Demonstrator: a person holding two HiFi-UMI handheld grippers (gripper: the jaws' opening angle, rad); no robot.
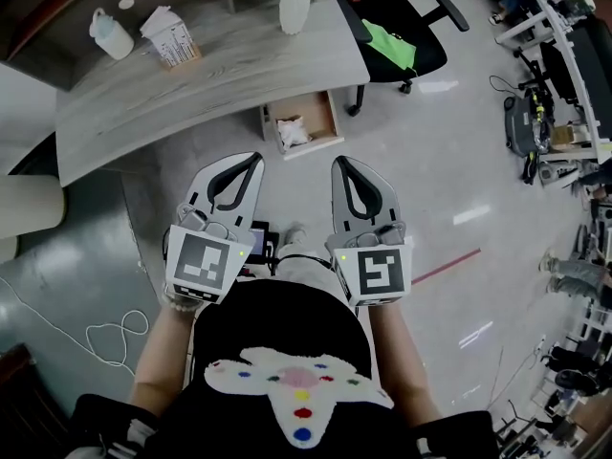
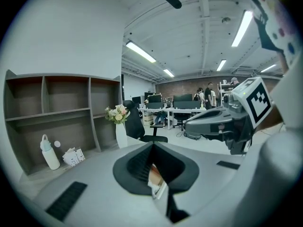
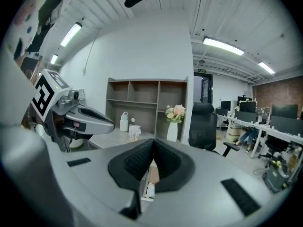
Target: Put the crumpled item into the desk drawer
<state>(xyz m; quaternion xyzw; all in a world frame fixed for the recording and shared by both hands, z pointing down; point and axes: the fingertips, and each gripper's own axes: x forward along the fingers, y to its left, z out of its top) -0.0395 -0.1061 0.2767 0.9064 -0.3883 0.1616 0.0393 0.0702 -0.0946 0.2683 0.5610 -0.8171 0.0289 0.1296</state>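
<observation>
The crumpled white item (image 1: 293, 132) lies inside the open wooden drawer (image 1: 328, 115), which is pulled out from under the grey desk (image 1: 220, 70). My left gripper (image 1: 254, 159) and right gripper (image 1: 340, 164) are side by side close to my body, well short of the drawer, pointing toward it. Both are shut with nothing between their jaws. In the left gripper view the left gripper (image 2: 152, 145) has its pads together, and the drawer with the item (image 2: 156, 183) shows just below them. The right gripper view shows the right gripper (image 3: 152, 151) in the same way.
On the desk stand a white vase with flowers (image 1: 295, 6), a white bottle (image 1: 112, 34) and a paper carton (image 1: 170, 38). A black office chair (image 1: 406, 27) with a green cloth sits right of the drawer. A white cable (image 1: 105, 338) lies on the floor at left.
</observation>
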